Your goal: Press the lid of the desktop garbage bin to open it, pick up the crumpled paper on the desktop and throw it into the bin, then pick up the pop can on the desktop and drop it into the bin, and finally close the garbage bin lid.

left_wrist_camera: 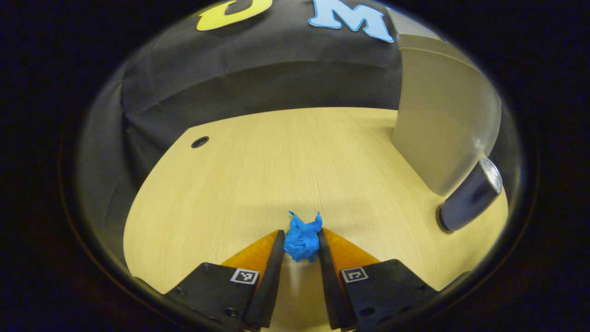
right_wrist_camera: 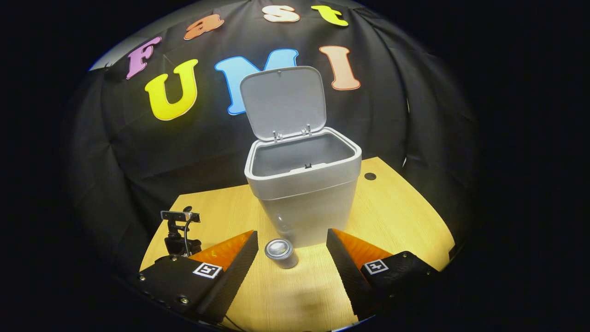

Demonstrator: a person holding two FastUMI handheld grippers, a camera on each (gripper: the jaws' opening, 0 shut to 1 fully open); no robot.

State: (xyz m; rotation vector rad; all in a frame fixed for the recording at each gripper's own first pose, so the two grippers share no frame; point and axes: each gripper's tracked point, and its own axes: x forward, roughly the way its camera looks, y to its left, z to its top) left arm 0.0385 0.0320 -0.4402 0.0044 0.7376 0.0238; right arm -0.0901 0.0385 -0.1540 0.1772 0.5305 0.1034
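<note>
A blue crumpled paper (left_wrist_camera: 302, 240) sits between the fingertips of my left gripper (left_wrist_camera: 300, 236), and both fingers press on its sides just above the wooden desktop (left_wrist_camera: 276, 166). The grey bin (left_wrist_camera: 442, 120) rises at the right of the left gripper view, with the dark pop can (left_wrist_camera: 470, 196) upright beside it. In the right gripper view the bin (right_wrist_camera: 306, 193) stands in the middle with its lid (right_wrist_camera: 283, 101) swung up and open. The pop can (right_wrist_camera: 281, 252) stands in front of the bin, and my right gripper (right_wrist_camera: 291, 233) is open, one finger on either side of the can and a little short of it.
A small black camera on a stand (right_wrist_camera: 179, 230) sits at the desk's left edge in the right gripper view. The desktop (right_wrist_camera: 396, 212) has a round cable hole (right_wrist_camera: 369, 176) right of the bin, and a cable hole (left_wrist_camera: 199, 141) at the far left corner in the left gripper view. Black cloth walls the booth.
</note>
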